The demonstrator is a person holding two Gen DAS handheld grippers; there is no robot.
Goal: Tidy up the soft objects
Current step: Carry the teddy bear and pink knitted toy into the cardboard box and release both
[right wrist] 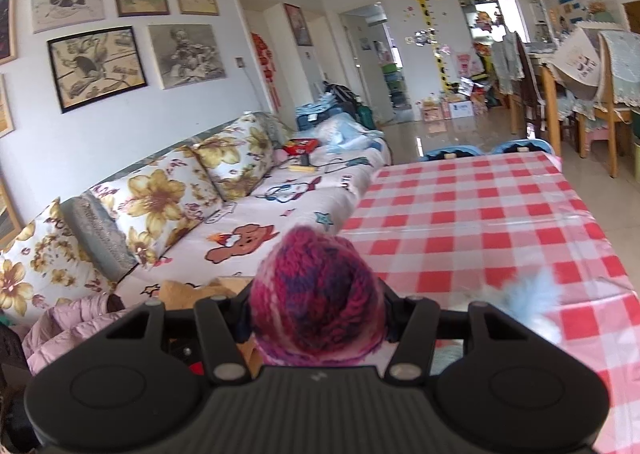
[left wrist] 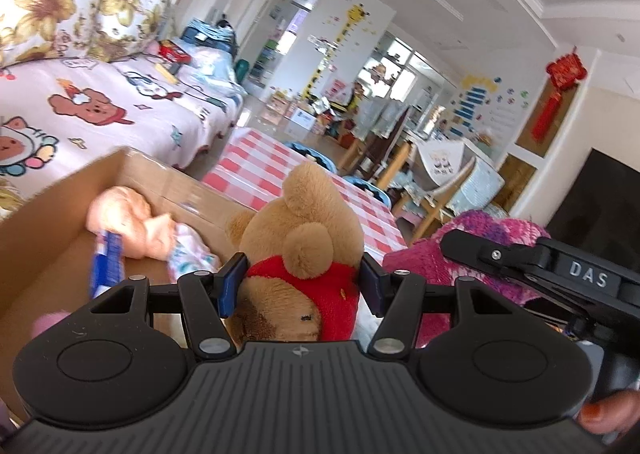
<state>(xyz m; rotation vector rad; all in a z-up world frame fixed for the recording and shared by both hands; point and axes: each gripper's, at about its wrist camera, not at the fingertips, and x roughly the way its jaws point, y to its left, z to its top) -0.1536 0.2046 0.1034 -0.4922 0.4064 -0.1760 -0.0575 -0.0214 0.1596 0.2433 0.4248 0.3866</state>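
Both hands are loaded. The left tool [left wrist: 300,286] has its blue pads [left wrist: 231,286] clamped on a tan teddy bear [left wrist: 298,254] in a red shirt, held clear just beside the open cardboard box [left wrist: 44,230], at its right-hand edge as the left wrist view shows it. Inside that box lie a pink soft bundle [left wrist: 124,221] and a patterned cloth [left wrist: 188,254], so the sorting looks partly done. The right tool [right wrist: 318,324] is closed around a magenta and purple knitted hat [right wrist: 316,294], which bulges up between the jaws; seen from the left wrist, it rides on the far side of the bear from the box, well apart from the opening. A pale blue fluffy thing [right wrist: 528,302] waits on the checked counter [right wrist: 480,221], farther still from the box. Now the risks: the bear is pinched low on its body, so the heavy head could tip it out of the pads if the wrist rolls over the box wall. The two tools sit close together, and a shared approach to the box could knock them into each other. The hat's loose knit might also snag a finger on release.
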